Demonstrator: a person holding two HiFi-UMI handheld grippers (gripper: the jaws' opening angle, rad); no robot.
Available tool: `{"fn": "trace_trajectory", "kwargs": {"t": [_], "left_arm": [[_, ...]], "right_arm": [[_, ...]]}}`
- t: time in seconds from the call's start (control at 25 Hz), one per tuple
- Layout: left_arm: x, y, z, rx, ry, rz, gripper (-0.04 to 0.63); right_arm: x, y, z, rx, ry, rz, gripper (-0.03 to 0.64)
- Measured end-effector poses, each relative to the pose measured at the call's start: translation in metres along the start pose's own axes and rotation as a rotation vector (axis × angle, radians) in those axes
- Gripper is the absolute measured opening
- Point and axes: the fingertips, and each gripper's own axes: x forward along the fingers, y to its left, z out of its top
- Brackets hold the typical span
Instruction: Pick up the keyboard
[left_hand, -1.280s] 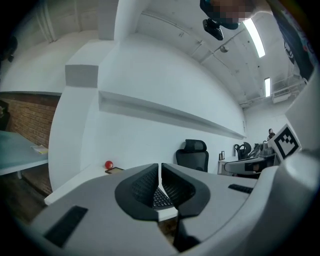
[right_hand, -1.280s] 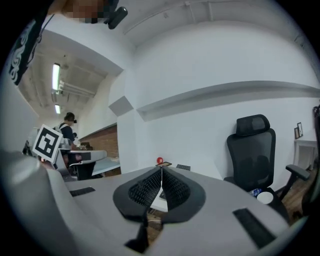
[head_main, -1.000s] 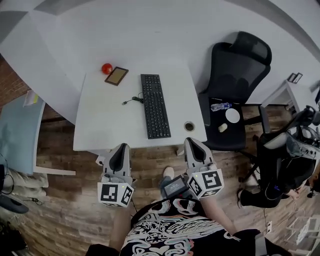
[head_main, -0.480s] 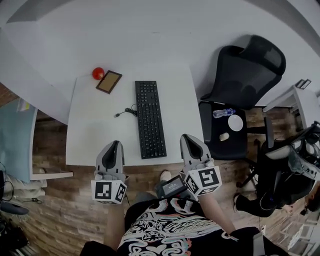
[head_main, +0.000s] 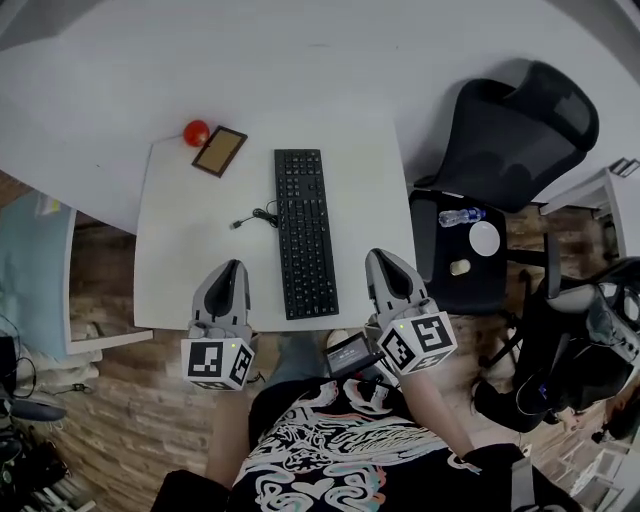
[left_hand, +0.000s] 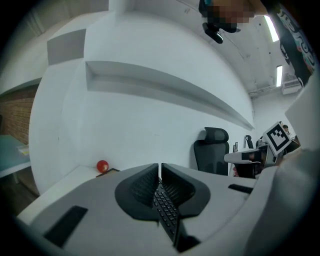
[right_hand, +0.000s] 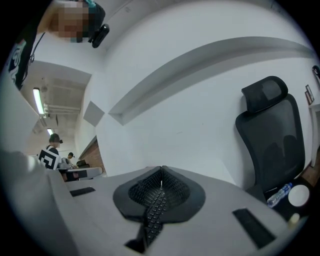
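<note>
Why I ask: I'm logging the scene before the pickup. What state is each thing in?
keyboard: flat on the white table, untouched, cable loose beside it.
left gripper: jaws shut, empty.
right gripper: jaws shut, empty.
water bottle: lying on its side on the office chair seat.
red ball: resting at the table's far corner.

Black flat keyboard (left_hand: 166, 212): only a narrow strip of keys shows in either gripper view, the rest is hidden behind left gripper (left_hand: 160, 176) and right gripper (right_hand: 161, 179). Small pale lump (head_main: 460, 267) on black office chair seat (head_main: 435, 285), 3 o'clock of keyboard: too small to tell. Brown-framed flat rectangle (head_main: 220, 151), 10 o'clock: face unreadable.
</note>
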Motion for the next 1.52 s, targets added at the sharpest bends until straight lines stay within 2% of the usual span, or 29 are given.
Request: {"fn": "trace_trajectory", "kwargs": {"t": [0.28,0.8,1.24,1.4,1.52], "left_arm": [[0.041,0.014,-0.016,-0.059,0.056,-0.027,0.031],[0.074,0.031,-0.082,-0.117,0.190,-0.030,0.031],[0.107,0.028,-0.125,-0.169,0.303,-0.102,0.031],[0.115,0.025,-0.142,-0.186,0.358,-0.135,0.031],[0.123,0.027,-0.154,-0.189,0.392,-0.128,0.032]], "right_arm": [[0.031,-0.018,-0.025,0.038,0.130,-0.005,0.029],[0.067,-0.044,-0.083,0.095,0.265,-0.009,0.029],[0.093,-0.055,-0.130,0.126,0.383,-0.005,0.029],[0.096,-0.060,-0.147,0.186,0.434,-0.007,0.029],[0.099,-0.066,-0.159,0.202,0.463,-0.017,0.029]]}}
